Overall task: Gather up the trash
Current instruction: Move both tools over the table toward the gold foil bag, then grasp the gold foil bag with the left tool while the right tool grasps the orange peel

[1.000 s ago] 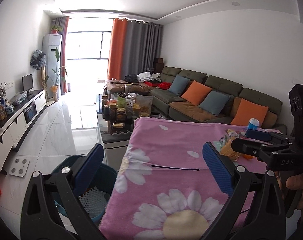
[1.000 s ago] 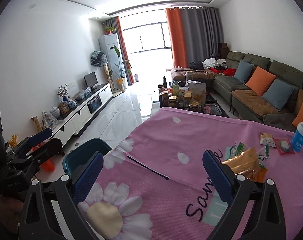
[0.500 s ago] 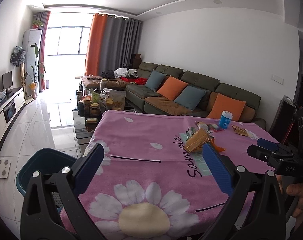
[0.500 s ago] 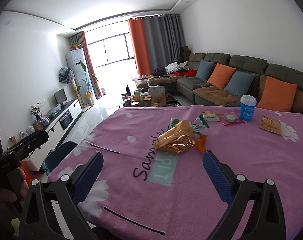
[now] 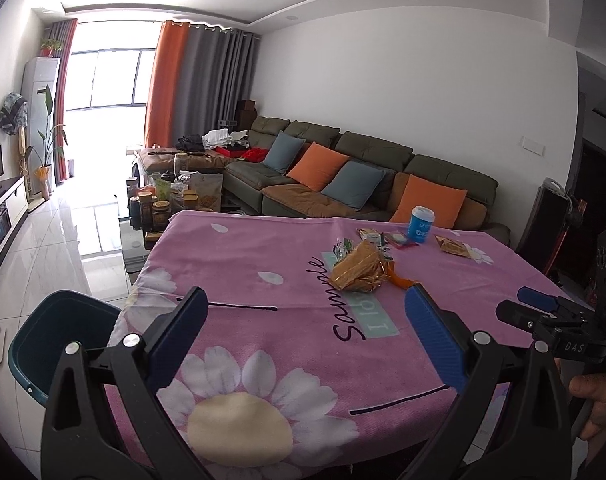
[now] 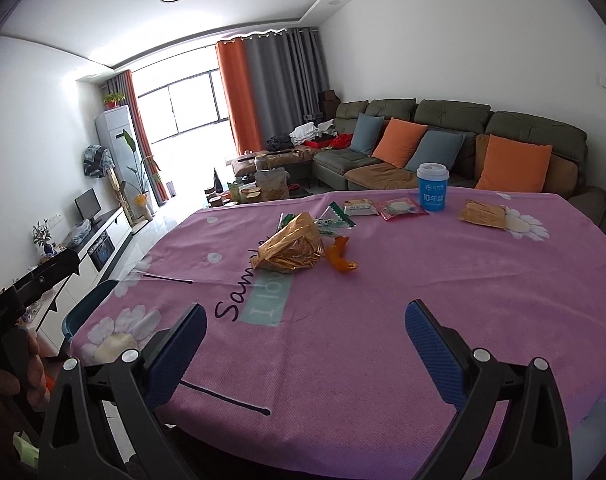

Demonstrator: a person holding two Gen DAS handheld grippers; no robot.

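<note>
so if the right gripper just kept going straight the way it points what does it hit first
Probably the pink tablecloth itself; past that, the orange scrap and gold wrapper lie nearest the right gripper line. Depth is unclear.

table (image 6: 423, 320): pink daisy-print cloth over the whole top
middle: gold foil bag (image 6: 293, 249), orange scrap (image 6: 340, 258) touching it, green-white wrapper (image 6: 335, 222) just behind
far edge: blue cup (image 6: 432, 187) upright, two small packets (image 6: 403, 209) beside it
far right corner: tan packet (image 6: 483, 214)
</note>
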